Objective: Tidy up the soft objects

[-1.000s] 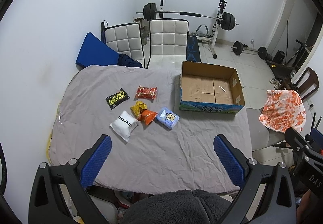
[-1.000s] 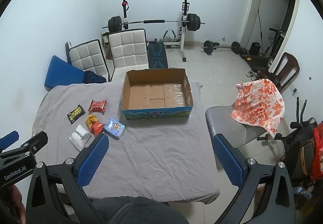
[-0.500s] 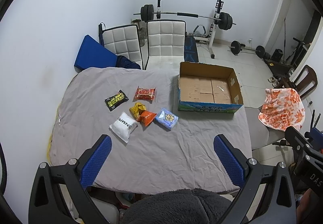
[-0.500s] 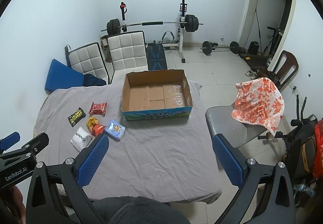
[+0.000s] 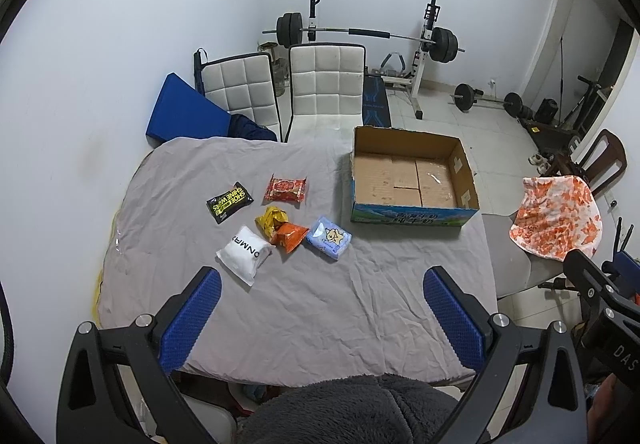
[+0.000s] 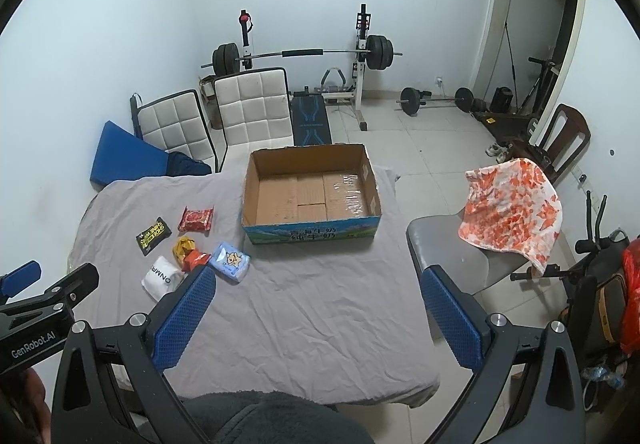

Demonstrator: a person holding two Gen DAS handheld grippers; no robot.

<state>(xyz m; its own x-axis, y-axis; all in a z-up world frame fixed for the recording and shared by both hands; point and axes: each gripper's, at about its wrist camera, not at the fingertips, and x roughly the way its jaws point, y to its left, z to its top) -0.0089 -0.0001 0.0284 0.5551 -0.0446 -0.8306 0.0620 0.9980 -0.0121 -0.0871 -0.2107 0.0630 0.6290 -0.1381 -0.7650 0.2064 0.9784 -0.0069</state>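
Observation:
Several soft packets lie on the grey-covered table (image 5: 304, 308): a black packet (image 5: 229, 201), a red packet (image 5: 285, 188), a yellow packet (image 5: 271, 220), an orange packet (image 5: 291, 236), a white pouch (image 5: 244, 254) and a light blue tissue pack (image 5: 329, 237). An empty cardboard box (image 5: 412, 180) stands at the table's far right. My left gripper (image 5: 320, 318) is open and empty, high above the near edge. My right gripper (image 6: 316, 314) is open and empty, also above the near side. The packets show in the right wrist view too, the tissue pack (image 6: 229, 261) nearest the box (image 6: 312, 196).
Two white padded chairs (image 5: 324, 88) stand behind the table, with a blue mat (image 5: 184, 112) against the wall. A grey chair with an orange-patterned cloth (image 6: 512, 204) is to the right. A barbell rack (image 6: 304, 56) and weights fill the back of the room.
Both grippers have drawn back and risen slightly, so the table and packets look a little smaller and farther. The packets and box have not moved.

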